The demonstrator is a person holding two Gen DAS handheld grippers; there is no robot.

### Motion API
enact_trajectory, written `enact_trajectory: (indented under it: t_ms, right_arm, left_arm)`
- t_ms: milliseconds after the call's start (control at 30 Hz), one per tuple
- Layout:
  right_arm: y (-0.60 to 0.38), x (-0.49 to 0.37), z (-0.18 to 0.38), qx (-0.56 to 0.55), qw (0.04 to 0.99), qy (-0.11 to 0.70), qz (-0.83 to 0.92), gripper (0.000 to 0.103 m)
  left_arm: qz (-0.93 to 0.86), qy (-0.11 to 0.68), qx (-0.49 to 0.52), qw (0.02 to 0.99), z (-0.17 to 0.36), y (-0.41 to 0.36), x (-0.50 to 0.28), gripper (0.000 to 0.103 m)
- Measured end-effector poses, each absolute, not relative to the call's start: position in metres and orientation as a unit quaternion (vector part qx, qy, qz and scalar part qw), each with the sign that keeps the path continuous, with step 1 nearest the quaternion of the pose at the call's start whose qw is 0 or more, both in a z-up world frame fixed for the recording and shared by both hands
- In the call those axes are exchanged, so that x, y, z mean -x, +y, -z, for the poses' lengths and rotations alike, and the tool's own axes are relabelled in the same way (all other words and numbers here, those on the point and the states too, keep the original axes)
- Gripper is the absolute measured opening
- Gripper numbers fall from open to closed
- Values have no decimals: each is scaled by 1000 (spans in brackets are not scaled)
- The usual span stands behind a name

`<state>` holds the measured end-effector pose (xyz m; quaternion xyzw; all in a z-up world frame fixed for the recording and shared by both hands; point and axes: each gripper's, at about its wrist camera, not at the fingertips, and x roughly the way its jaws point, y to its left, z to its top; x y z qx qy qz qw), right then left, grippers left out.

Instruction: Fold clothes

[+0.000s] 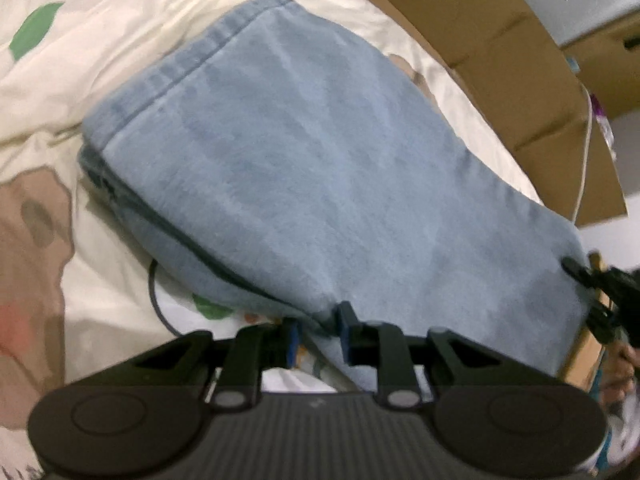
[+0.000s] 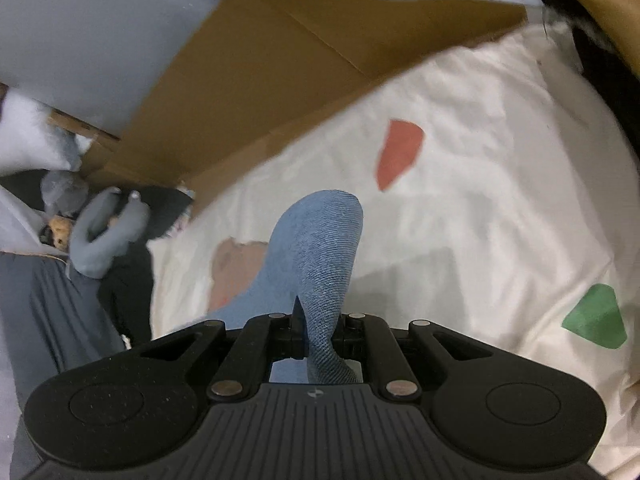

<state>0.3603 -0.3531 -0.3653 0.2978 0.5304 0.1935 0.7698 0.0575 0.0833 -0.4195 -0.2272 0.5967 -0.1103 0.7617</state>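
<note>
My left gripper [image 1: 318, 336] pinches the near edge of the folded blue denim garment [image 1: 304, 168] at lower centre | my right gripper [image 2: 320, 334] clamps a raised denim fold at lower centre | garment fills mid-frame on the cream patterned bedcover [image 1: 108, 32] | cardboard box [image 1: 500, 52] upper right.
</note>
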Motion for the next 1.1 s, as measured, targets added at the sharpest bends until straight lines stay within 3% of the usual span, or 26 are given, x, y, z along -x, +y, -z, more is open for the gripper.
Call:
enact_trajectory:
  t_ms: [133,233,300,367,633,1100]
  right_arm:
    - [-357,-363,391,-298,760,547,-186,18]
    - [-362,-362,402,-297,757,553,-183,29]
    - [-364,-358,408,-288,753,561,-187,44]
    - [-366,-352,416,-277,743,578,-190,51]
    - [-389,-319,427,-288,720,593,-217,52]
    - [-425,-250,459,-365,659,623,-213,51]
  left_arm:
    - [142,610,193,756,418,89,-78,32]
    - [149,614,175,755,413,97,-79,34]
    - [147,619,160,754,413,95,-82,33]
    - [145,624,149,754,411,99,-83,31]
    - [151,616,125,763,383,127,-54,28]
    - [150,566,68,808,362,139,-99,28]
